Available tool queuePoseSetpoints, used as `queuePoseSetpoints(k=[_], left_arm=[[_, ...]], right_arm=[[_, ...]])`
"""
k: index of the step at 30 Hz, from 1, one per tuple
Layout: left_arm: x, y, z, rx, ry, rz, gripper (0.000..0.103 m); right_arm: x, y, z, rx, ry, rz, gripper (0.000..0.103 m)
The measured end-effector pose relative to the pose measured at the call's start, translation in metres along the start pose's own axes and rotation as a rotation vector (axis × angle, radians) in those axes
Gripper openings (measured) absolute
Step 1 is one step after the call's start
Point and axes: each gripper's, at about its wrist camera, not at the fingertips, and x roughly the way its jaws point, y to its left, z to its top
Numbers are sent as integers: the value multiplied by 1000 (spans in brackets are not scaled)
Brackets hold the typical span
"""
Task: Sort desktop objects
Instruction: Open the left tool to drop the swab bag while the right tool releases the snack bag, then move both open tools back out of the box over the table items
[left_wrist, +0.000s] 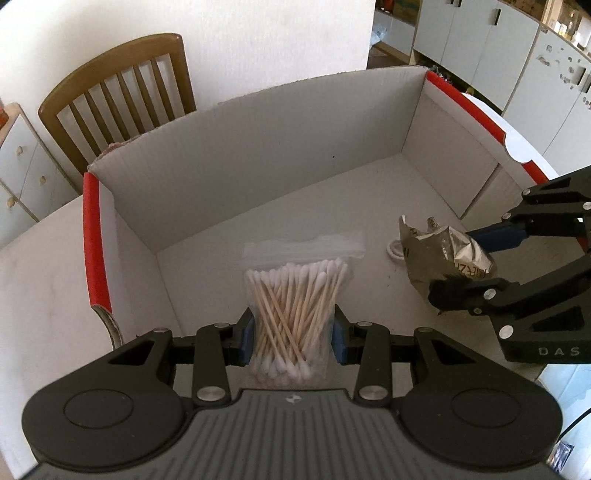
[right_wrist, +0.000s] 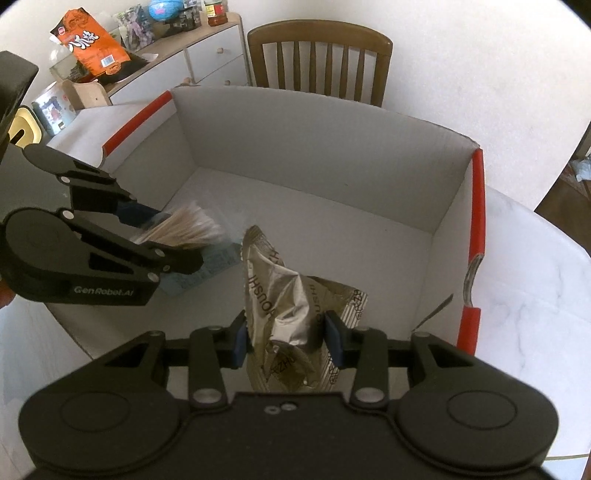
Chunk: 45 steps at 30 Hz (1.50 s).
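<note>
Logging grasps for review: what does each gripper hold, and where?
Left gripper: bag of cotton swabs, pinched mid-bundle. Right gripper: crumpled foil packet, clamped across its middle.

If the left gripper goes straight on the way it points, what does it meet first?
Probably the white floor of the cardboard box: the left gripper, holding the bag of cotton swabs, points steeply down into it. Depth is unclear.

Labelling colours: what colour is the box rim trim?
Red trim on the box side rims, white inside; clearest in the left wrist view.

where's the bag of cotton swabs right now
The bag of cotton swabs is clamped in the left gripper, held over the left part of the open white cardboard box, with the crumpled foil packet in the right gripper beside it.
</note>
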Motion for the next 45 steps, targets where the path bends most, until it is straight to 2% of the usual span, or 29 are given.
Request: queuePoseSetpoints(k=[8, 10, 12, 14, 17, 25, 32, 35, 41, 45], left_arm=[[2, 1, 1, -6, 11, -11, 41], [2, 0, 1, -1, 19, -21, 48], [2, -2, 1, 5, 23, -35, 60], [2, -5, 1, 7, 23, -34, 64], [0, -5, 1, -1, 20, -37, 65], [-11, -9, 1, 9, -4, -36, 70], [-24, -10, -1, 9, -26, -36, 71], [-31, -9, -2, 2, -43, -34, 75], [-49, -5, -5, -23, -84, -27, 75], [-62, -4, -9, -41, -111, -26, 83]], right_arm=[[1, 0, 1, 3, 3, 5, 44], [1, -1, 2, 6, 3, 7, 45], [1, -1, 2, 3, 3, 11, 47], [-2, 0, 1, -1, -2, 10, 51], [-7, 0, 1, -10, -19, 18, 56], [-20, 1, -1, -33, -41, 17, 61], [-31, -1, 1, -12, -68, 3, 62], [-37, 0, 1, -19, -78, 2, 62], [-53, 2, -1, -27, -137, -1, 63], [-63, 3, -3, -28, -163, 3, 70]])
